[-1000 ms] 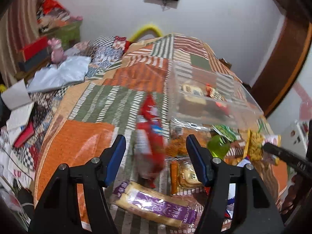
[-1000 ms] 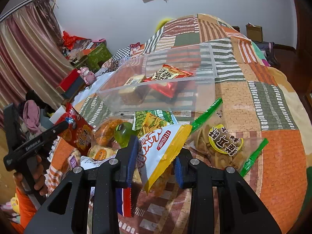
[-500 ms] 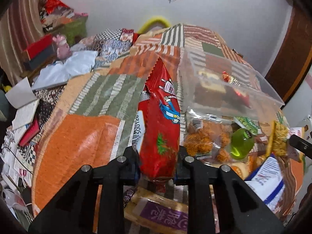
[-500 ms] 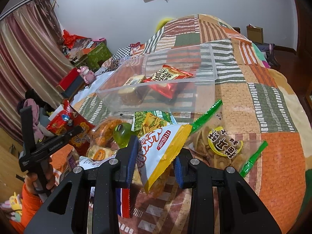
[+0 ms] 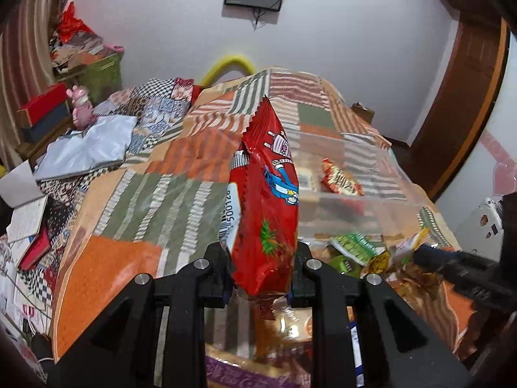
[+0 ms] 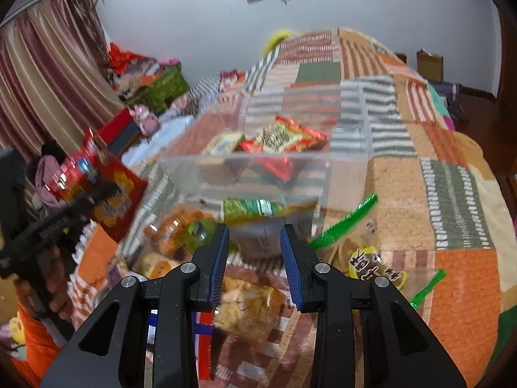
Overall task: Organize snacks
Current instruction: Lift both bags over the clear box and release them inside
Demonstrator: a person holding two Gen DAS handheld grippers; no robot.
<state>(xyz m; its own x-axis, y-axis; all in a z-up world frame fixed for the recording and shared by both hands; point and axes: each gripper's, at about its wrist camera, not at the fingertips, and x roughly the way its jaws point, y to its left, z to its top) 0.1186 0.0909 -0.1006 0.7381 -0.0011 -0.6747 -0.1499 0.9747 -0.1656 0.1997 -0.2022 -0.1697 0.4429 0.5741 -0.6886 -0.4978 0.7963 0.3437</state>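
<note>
Fingers (image 5: pixel 223 278) of the left gripper (image 5: pixel 260 283) clamped on the lower end of a red snack bag (image 5: pixel 268 207); bag stands upright between them, serrated top edge up, lifted clear of the bed quilt (image 5: pixel 106 268). Gripping low leaves the long body free, likely so it can be tipped over the wall of the clear plastic bin (image 6: pixel 349 129) without the fingers fouling the rim. Bin sits on the quilt ahead and right of the bag in the left wrist view; it already holds a red-and-yellow packet (image 6: pixel 284 137) and a paler packet beside it, so it reads as the collection point. Right gripper (image 6: pixel 255 262): blue-padded fingers (image 6: pixel 218 262) parted, nothing visibly between them in this blurred frame; a pale chip bag (image 6: pixel 248 307) lies on the quilt just below. Gripper points at the bin's near wall. Unsorted snacks cluster against that wall: a green packet (image 6: pixel 255 208), a green jelly cup (image 6: pixel 200 231), an orange-filled clear bag (image 6: pixel 171 226), a zip bag with green seals (image 6: pixel 371 258). Judgement: red bag in transit to the bin; most of the pile not yet sorted. Risk: the bag's slack top could catch the rim.
</note>
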